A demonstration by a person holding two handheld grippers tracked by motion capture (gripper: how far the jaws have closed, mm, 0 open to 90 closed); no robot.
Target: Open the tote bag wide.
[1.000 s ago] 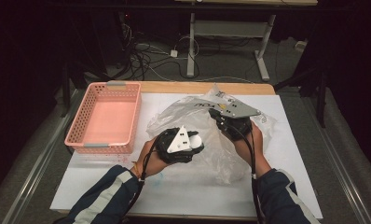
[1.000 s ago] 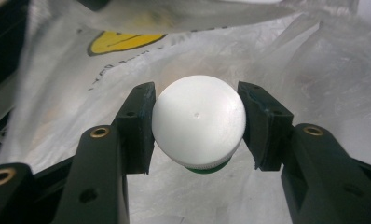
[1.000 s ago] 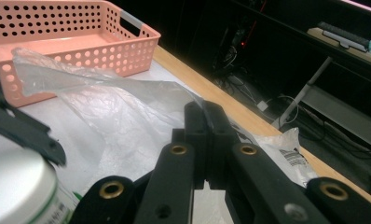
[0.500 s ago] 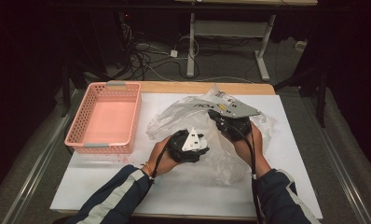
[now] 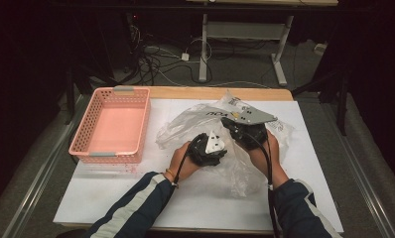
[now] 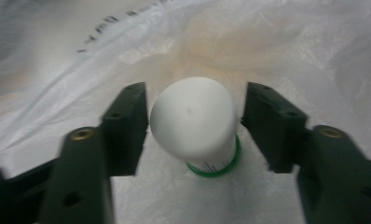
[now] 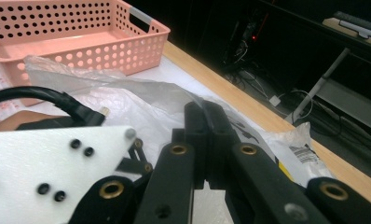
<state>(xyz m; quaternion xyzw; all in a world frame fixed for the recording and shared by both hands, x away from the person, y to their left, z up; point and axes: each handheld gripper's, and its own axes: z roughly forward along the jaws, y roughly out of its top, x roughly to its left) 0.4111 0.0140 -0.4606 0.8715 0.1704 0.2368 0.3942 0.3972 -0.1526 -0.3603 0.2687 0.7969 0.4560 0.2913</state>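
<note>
Since earlier frame: my left claw (image 6: 195, 123) moved right, into plastic bag (image 5: 185, 126). Jaws released, straddling white bottle (image 6: 195, 121), untouched. My right claw (image 7: 206, 140) clenched on bag edge. Next, I judge: close on bottle, withdraw.

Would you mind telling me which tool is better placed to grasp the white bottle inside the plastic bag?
The left tool: its open jaws already sit either side of the white bottle. The right tool is shut on the plastic bag, holding it.
</note>
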